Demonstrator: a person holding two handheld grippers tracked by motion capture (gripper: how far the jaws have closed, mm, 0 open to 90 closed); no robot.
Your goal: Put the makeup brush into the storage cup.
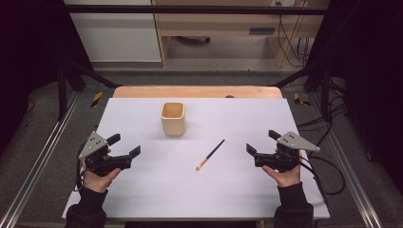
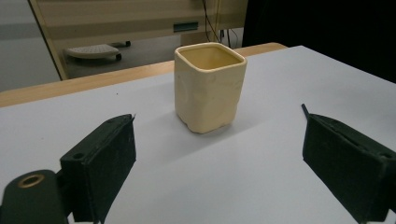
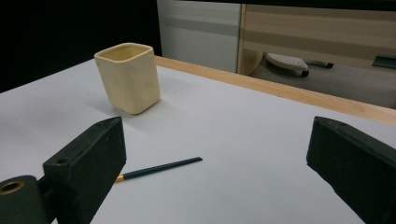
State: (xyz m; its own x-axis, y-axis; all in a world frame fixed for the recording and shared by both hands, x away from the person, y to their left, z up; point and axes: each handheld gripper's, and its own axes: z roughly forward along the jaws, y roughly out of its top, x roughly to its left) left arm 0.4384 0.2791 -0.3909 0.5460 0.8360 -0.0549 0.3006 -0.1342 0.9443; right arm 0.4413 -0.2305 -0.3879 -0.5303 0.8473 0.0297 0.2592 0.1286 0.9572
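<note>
A cream square cup stands upright on the white table top, a little behind its middle. A thin dark brush with an orange tip lies slantwise to the cup's front right. At the table's left, a hand holds my left gripper open and empty, pointing towards the middle. In the left gripper view the cup stands beyond my left gripper. My right gripper is open and empty at the right, pointing left. In the right gripper view the brush lies near the left jaw of my right gripper, with the cup farther off.
A wooden edge runs along the table's far side. Black frame bars and cables flank the table. Beyond it stand pale wooden furniture and a grey floor.
</note>
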